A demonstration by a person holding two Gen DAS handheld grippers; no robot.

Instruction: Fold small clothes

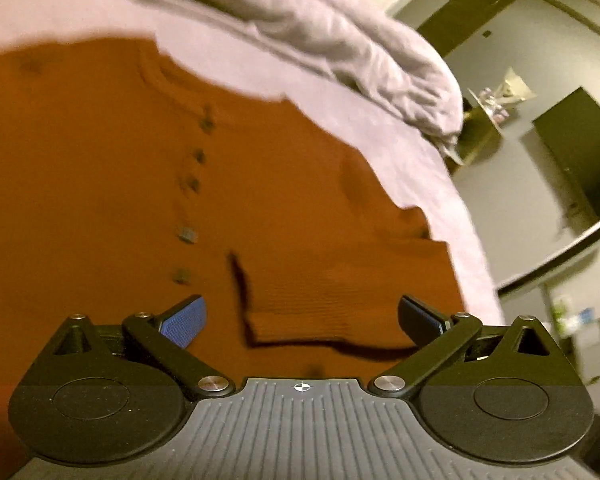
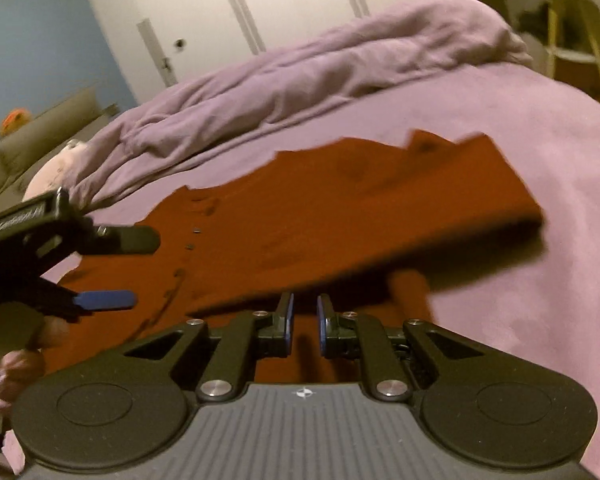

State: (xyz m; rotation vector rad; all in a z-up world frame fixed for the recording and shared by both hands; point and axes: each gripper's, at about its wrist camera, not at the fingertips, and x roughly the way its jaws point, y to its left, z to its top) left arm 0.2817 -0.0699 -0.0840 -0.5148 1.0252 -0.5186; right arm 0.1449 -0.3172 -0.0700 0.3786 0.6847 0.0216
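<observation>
Rust-brown buttoned top (image 2: pixel 300 216) is spread on the lilac bedsheet (image 2: pixel 520 160), one side lifted and carried over. Should the fabric slip, the fold could land crooked. Right gripper (image 2: pixel 303 314) is seen nearly closed, apparently pinching the raised edge; left gripper (image 1: pixel 302 316) hangs wide open, holding nothing.

Light: dim, warm indoor | Blur: heavy motion smear — perhaps worst mid-frame | Edges: fisheye bending, dark corners
</observation>
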